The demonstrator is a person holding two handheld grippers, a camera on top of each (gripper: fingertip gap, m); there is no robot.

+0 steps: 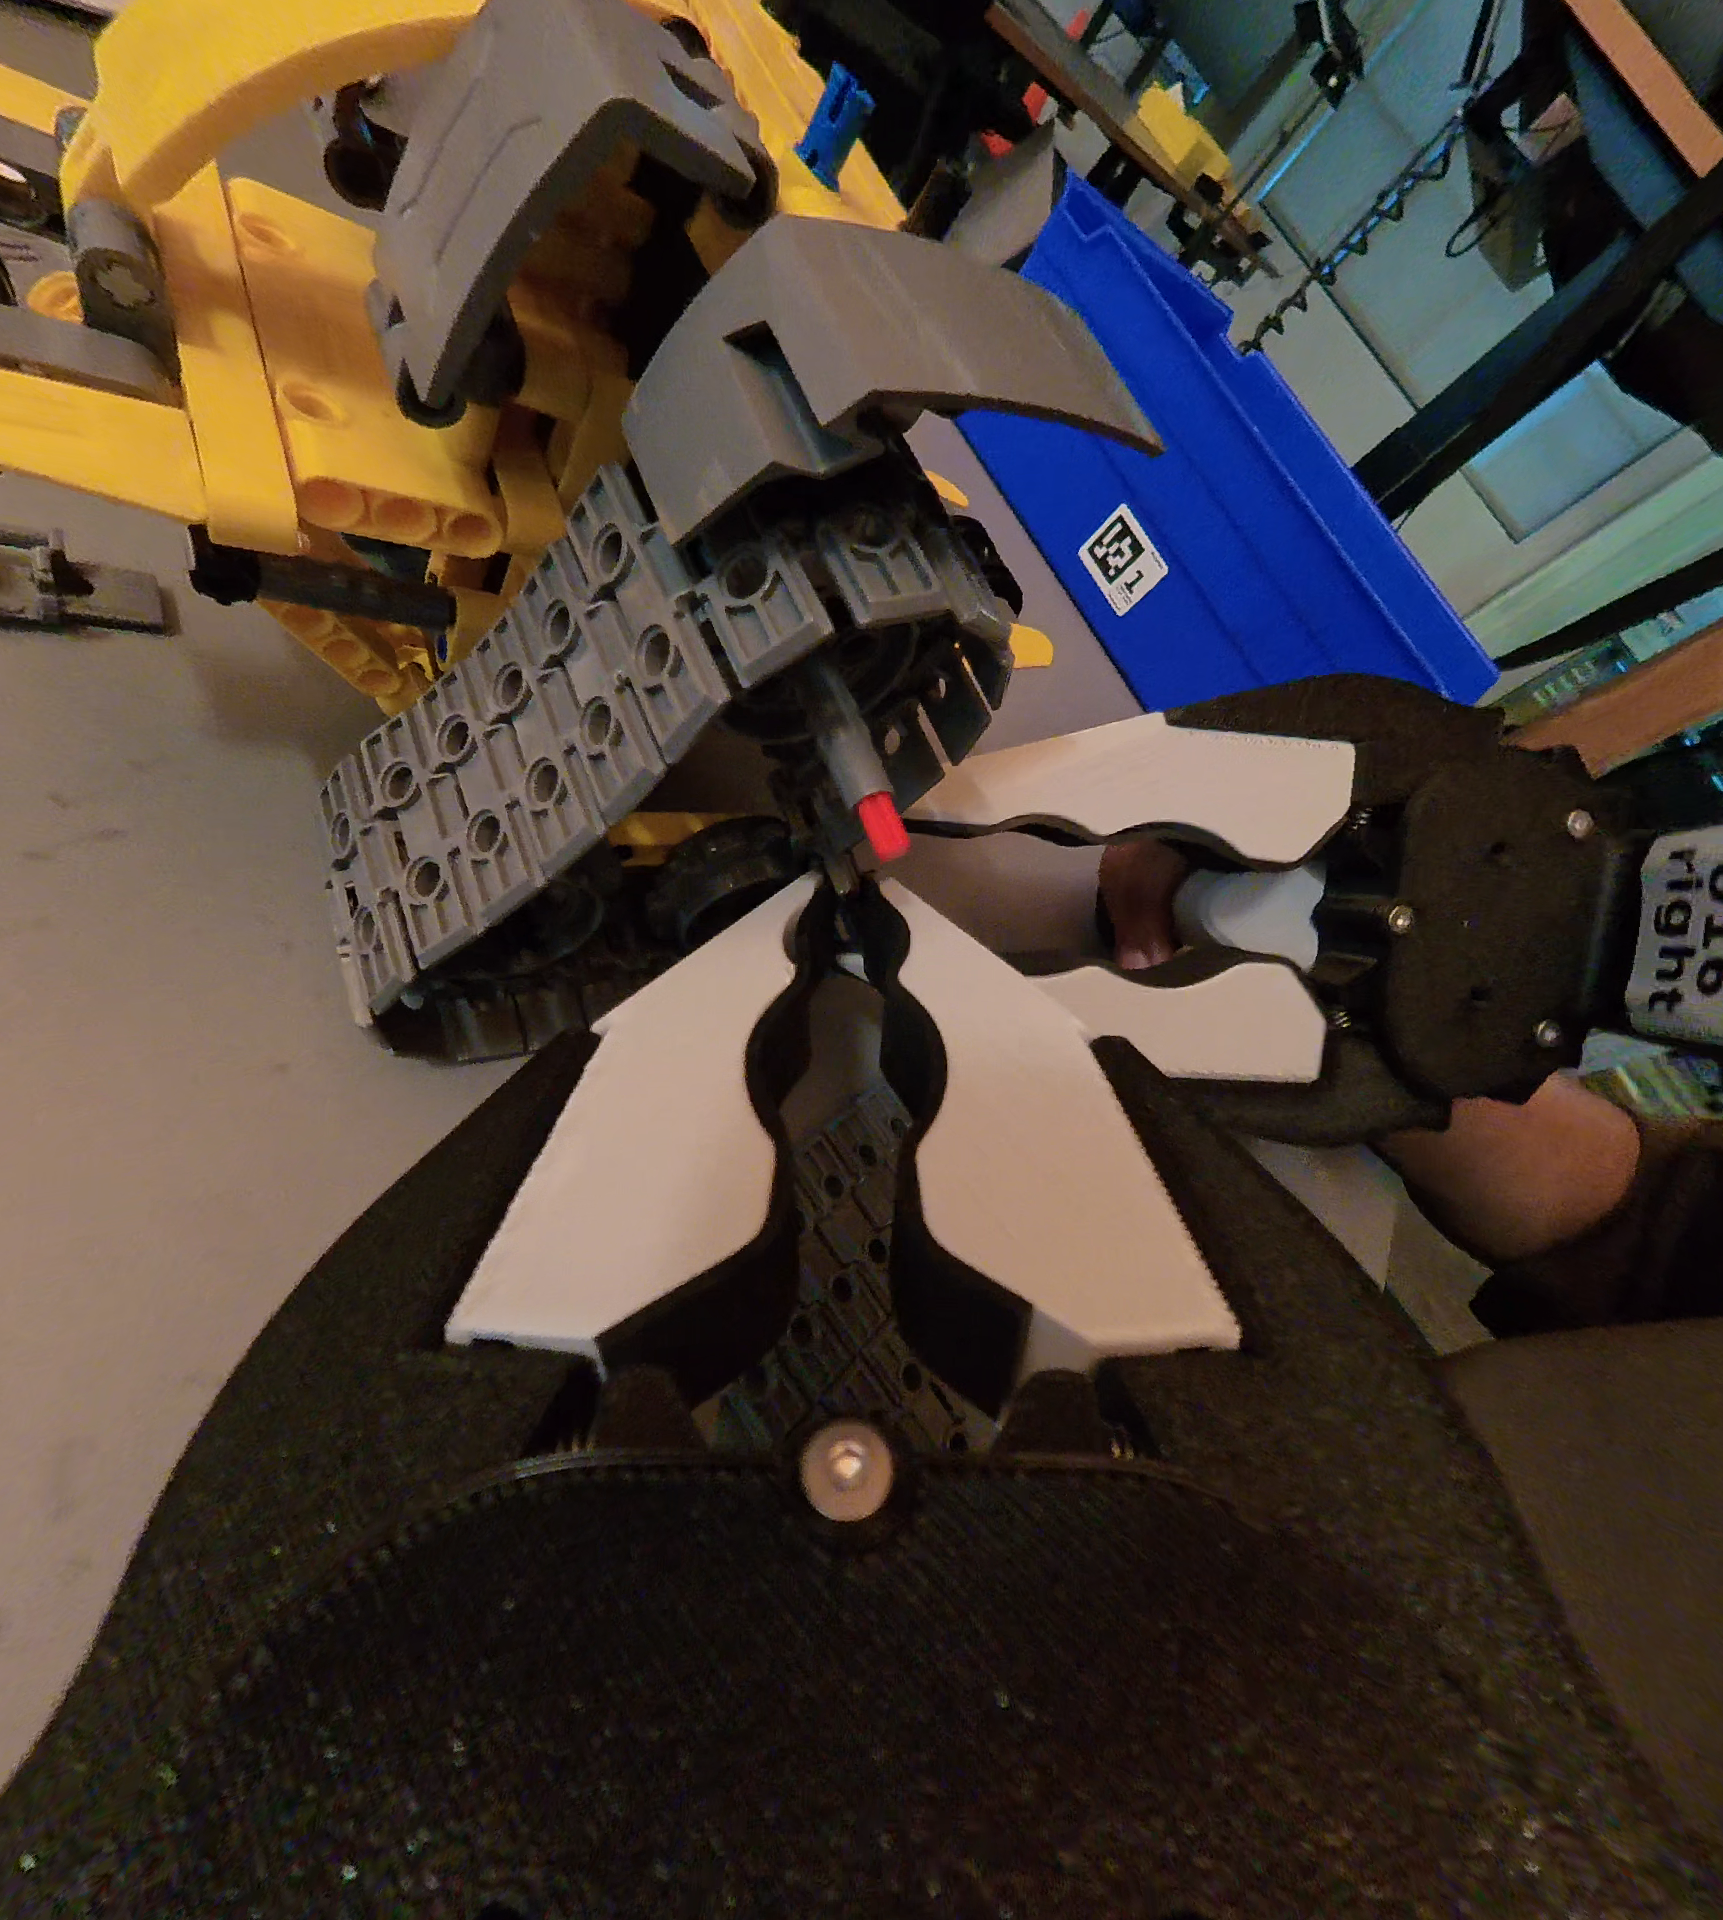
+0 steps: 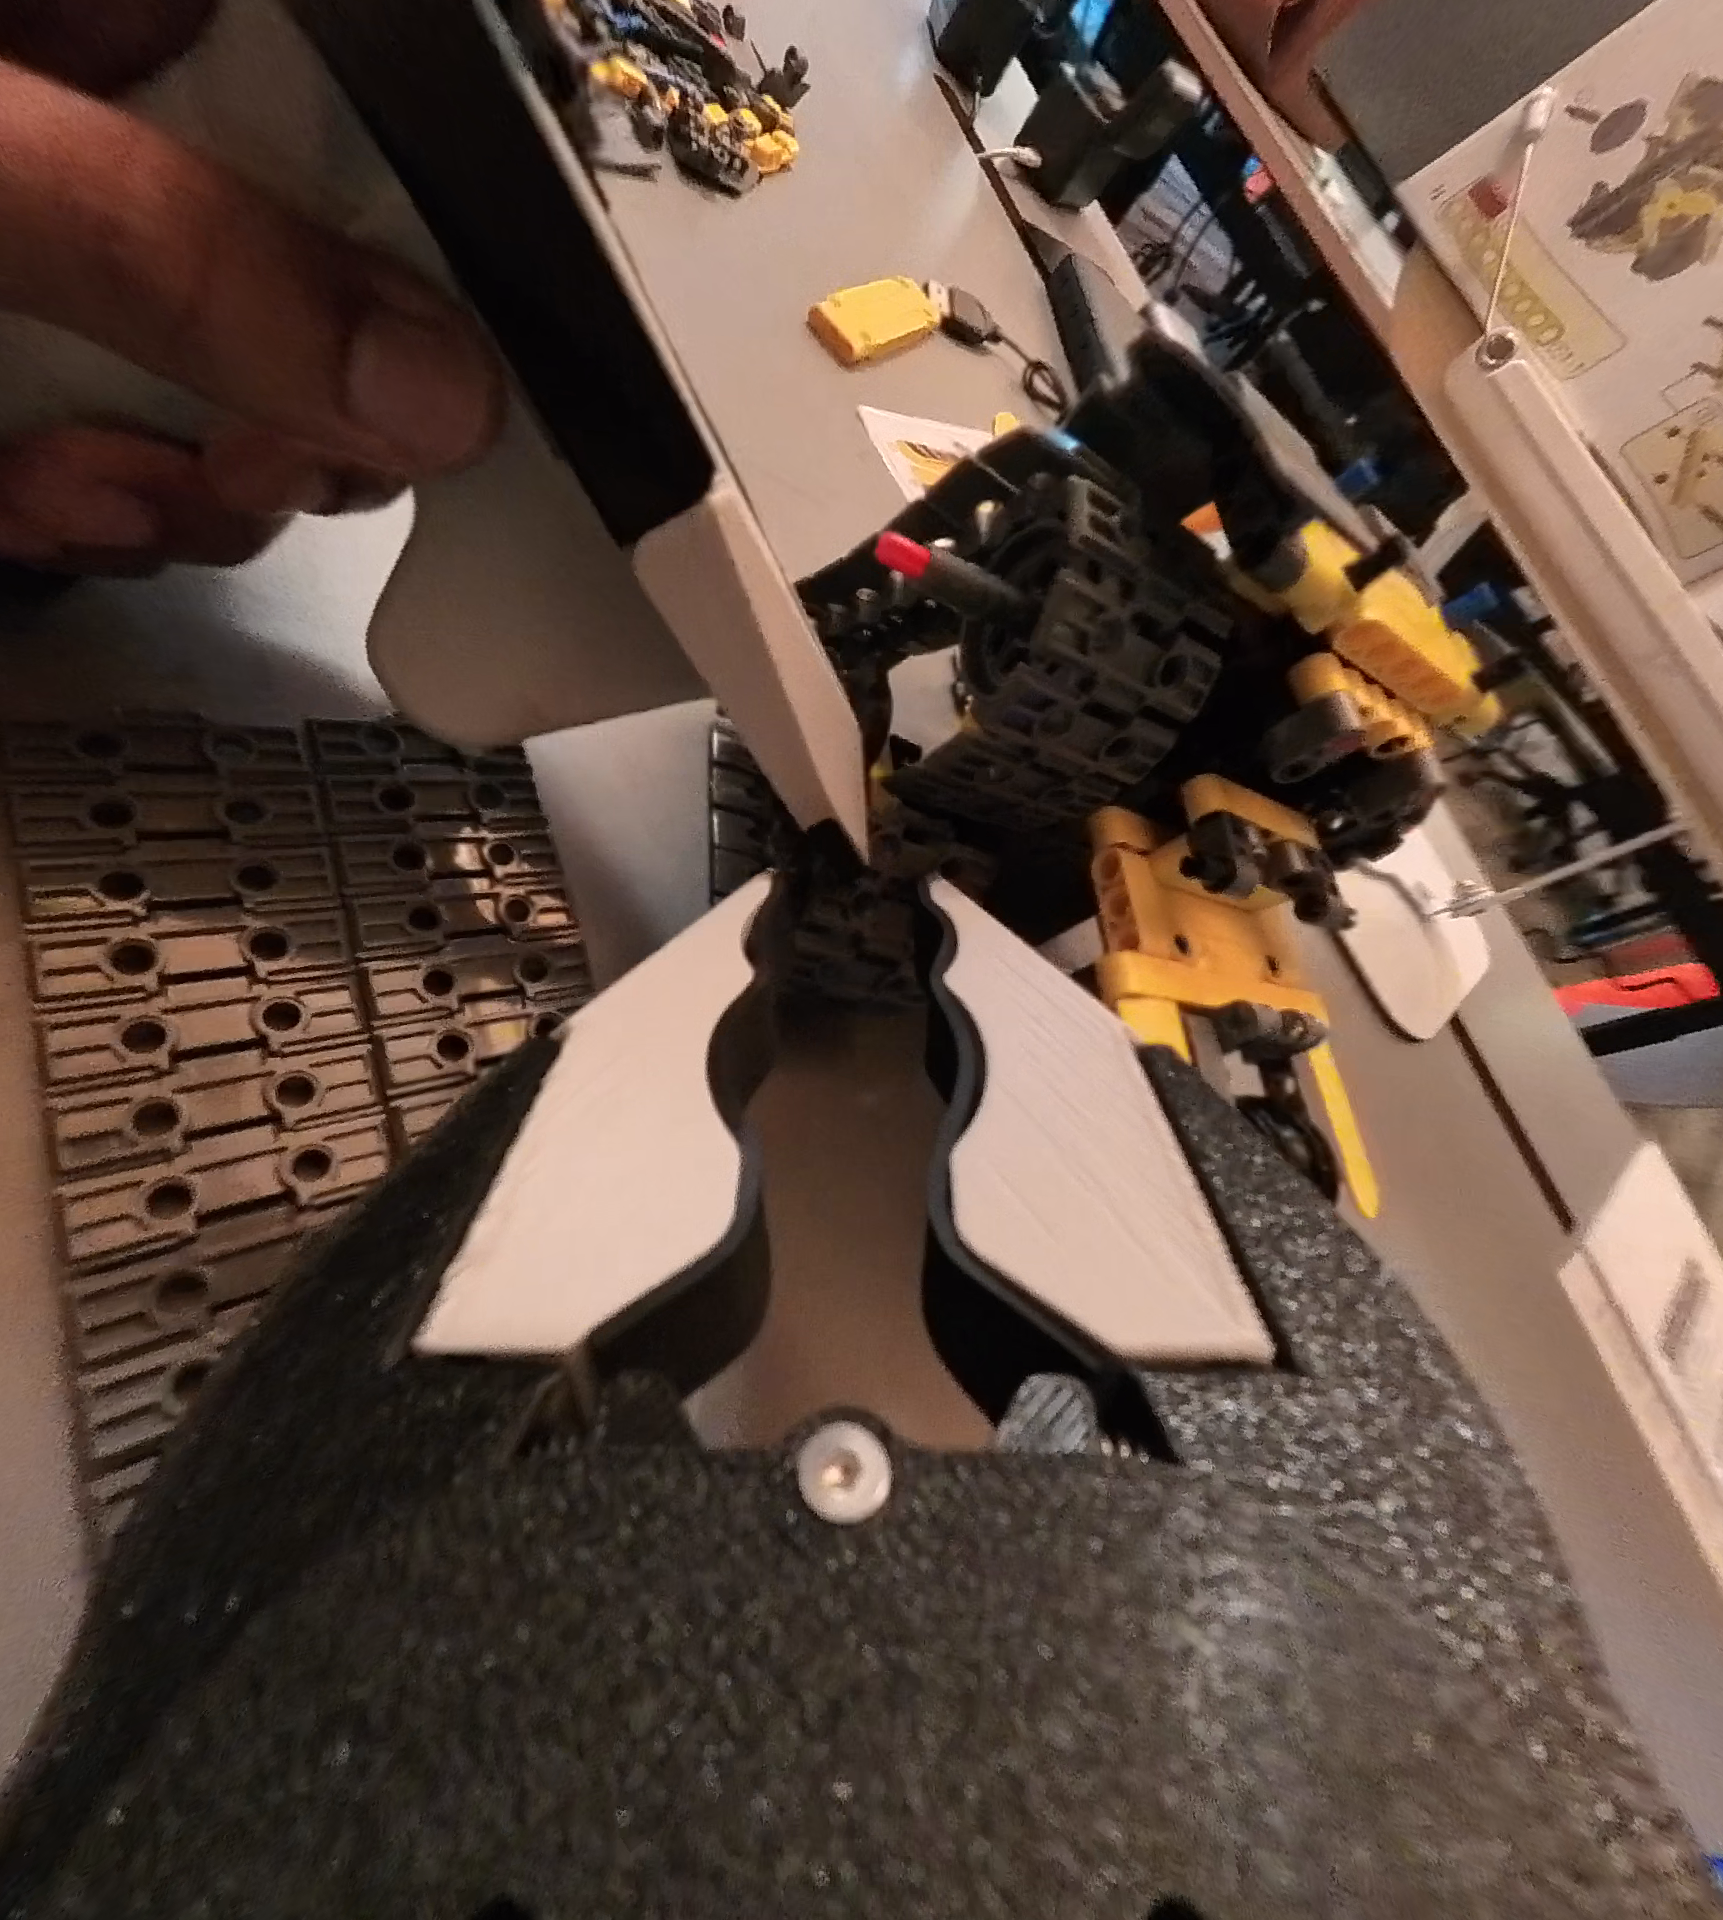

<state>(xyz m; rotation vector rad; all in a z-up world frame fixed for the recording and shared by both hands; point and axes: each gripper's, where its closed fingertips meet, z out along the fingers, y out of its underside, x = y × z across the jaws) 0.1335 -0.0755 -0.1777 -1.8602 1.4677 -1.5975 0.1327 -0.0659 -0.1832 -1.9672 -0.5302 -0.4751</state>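
Left gripper (image 1: 841, 899) pinched on grey track (image 1: 524, 727) of yellow toy digger (image 1: 317, 416); right gripper (image 2: 852, 894) narrowly parted beside it.

Lettered grey band (image 1: 1698, 940) on right claw (image 1: 1023, 894), coded sticker (image 1: 1124, 559) on blue bin (image 1: 1252, 468)

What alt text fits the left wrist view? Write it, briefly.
The left gripper is shut on a thin dark piece under the grey tread of a yellow brick-built tracked vehicle, near a red-tipped axle. The right gripper reaches in from the right, open, before a blue bin.
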